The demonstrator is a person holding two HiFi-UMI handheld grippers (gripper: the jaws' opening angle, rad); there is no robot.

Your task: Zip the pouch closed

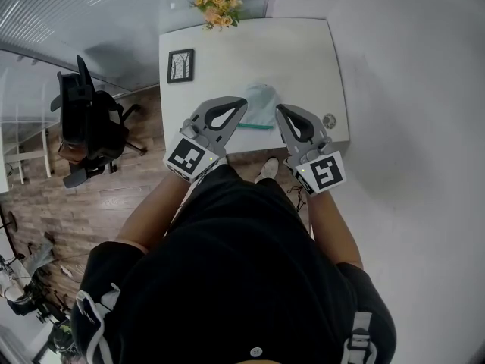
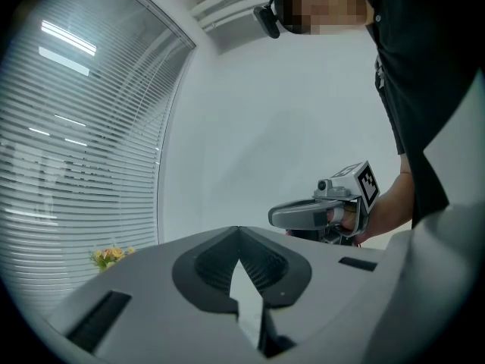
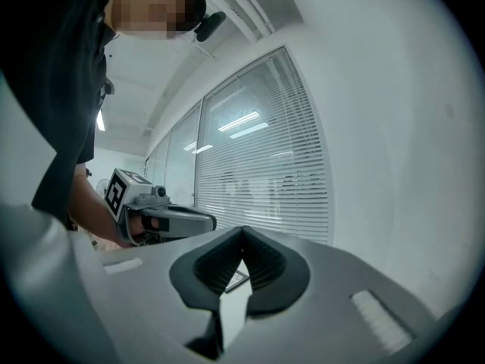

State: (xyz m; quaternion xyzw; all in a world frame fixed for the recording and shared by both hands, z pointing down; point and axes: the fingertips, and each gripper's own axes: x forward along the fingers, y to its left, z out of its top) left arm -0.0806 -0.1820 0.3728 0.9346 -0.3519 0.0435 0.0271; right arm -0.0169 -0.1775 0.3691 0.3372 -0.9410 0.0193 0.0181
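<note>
A pale, see-through pouch (image 1: 261, 101) with a teal zipper strip (image 1: 254, 126) along its near edge lies on the white table (image 1: 303, 51), close to the front edge. My left gripper (image 1: 242, 101) is held just left of the pouch and my right gripper (image 1: 280, 109) just right of it, their tips angled toward each other. Both are shut with nothing between the jaws. In the left gripper view my left gripper (image 2: 239, 230) points level at the wall, with the right gripper (image 2: 303, 215) beyond it. The right gripper view shows the shut right gripper (image 3: 243, 230) and the left gripper (image 3: 182, 220). Neither gripper view shows the pouch.
A black-framed picture (image 1: 180, 65) lies at the table's left side and a bunch of orange flowers (image 1: 217, 10) at the far edge. A small round object (image 1: 329, 120) sits at the near right corner. A black office chair (image 1: 87, 120) stands left of the table on the wooden floor.
</note>
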